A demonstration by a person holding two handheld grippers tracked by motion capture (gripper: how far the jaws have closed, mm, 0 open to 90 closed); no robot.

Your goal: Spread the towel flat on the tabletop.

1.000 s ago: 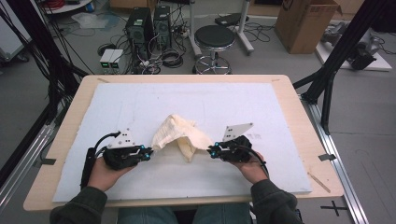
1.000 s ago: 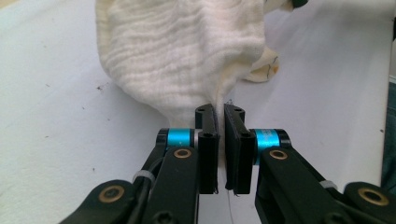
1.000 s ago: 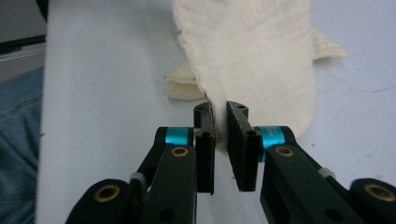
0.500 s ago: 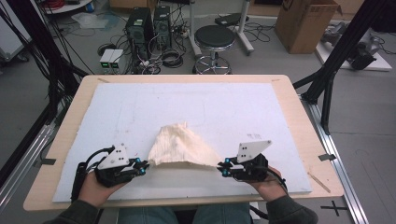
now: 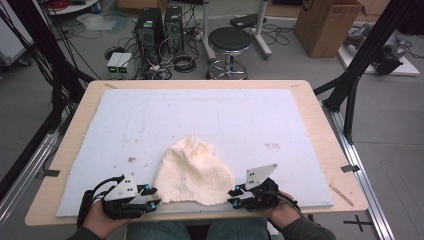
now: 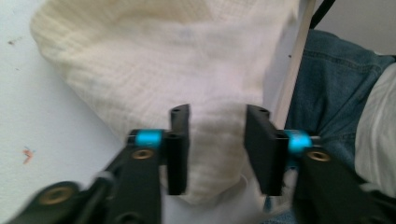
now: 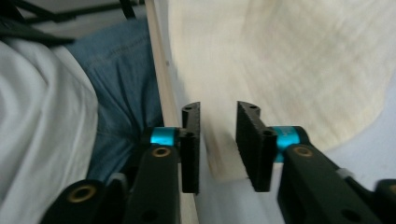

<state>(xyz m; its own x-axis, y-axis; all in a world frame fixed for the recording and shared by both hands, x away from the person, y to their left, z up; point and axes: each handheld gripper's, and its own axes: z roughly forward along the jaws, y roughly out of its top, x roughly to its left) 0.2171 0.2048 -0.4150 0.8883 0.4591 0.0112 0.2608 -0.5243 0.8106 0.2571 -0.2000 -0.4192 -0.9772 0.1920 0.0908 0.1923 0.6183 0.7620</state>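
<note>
Having spread wider and flatter since before, cloth [image 5: 194, 172] between parted left gripper [image 5: 148, 195] and parted right gripper [image 5: 235, 193]

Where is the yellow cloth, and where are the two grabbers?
cloth [image 5: 192, 172]: high view, middle of its waffled surface.
left gripper [image 5: 151, 196]: high view, between its fingertips, beside the cloth's near left corner.
right gripper [image 5: 233, 196]: high view, between its fingertips, beside the cloth's near right corner.
</note>
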